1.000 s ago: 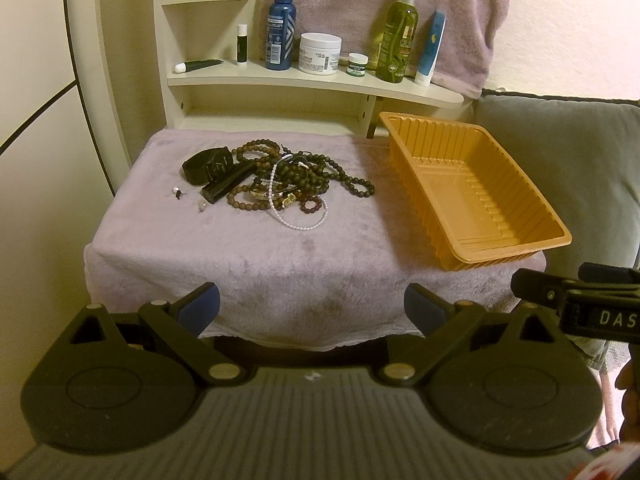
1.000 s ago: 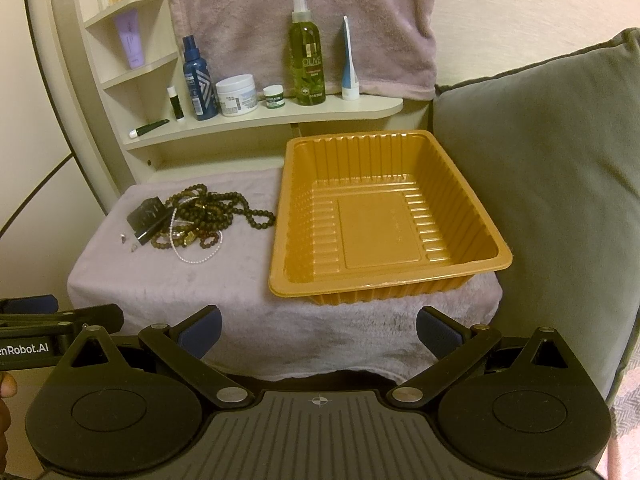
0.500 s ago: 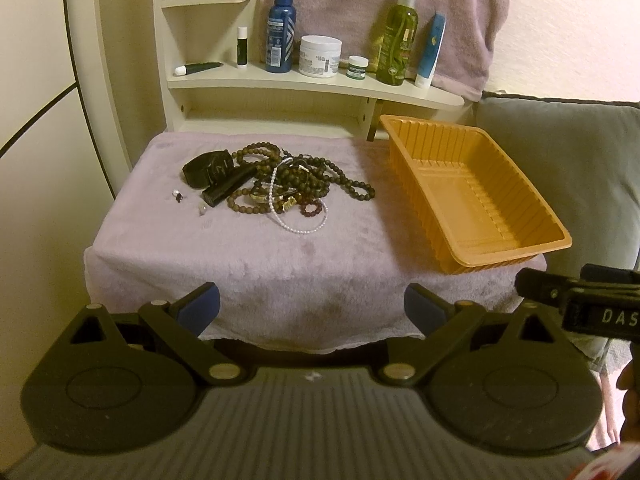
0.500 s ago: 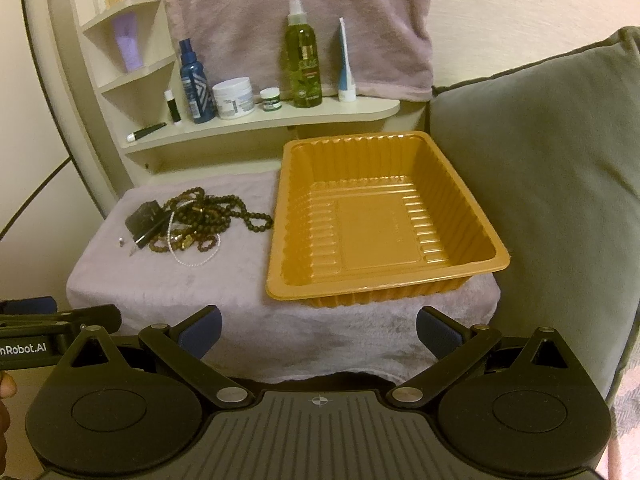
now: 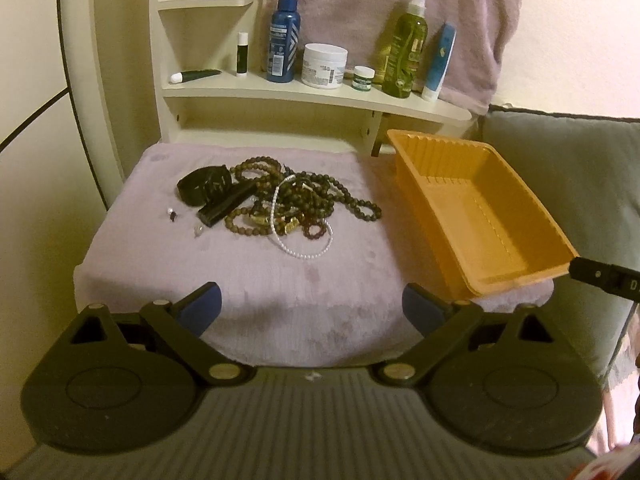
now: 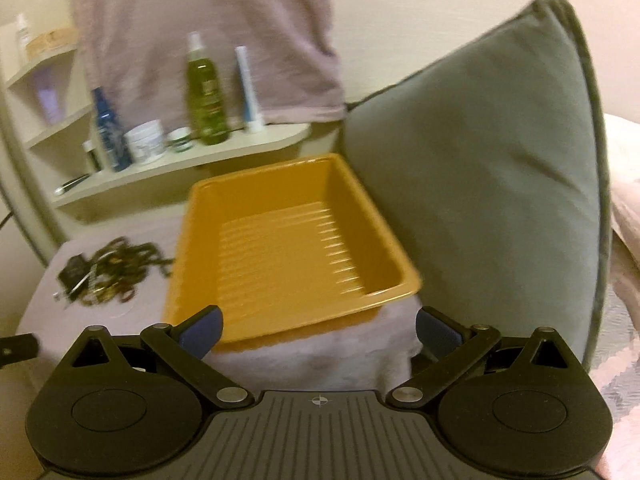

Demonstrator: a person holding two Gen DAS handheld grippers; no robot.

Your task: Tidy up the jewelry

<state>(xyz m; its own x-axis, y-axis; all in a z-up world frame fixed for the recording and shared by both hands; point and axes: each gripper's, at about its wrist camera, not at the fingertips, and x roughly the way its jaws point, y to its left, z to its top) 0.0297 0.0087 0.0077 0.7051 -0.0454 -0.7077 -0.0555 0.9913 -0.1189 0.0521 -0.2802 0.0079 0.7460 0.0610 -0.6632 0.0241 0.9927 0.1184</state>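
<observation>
Nothing sorted yet: bead pile sits tangled on the bench, orange tray empty, left tool and right tool both spread wide, holding nothing.

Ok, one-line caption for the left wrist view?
Open left gripper faces tangled jewelry pile beside an empty orange tray.
</observation>
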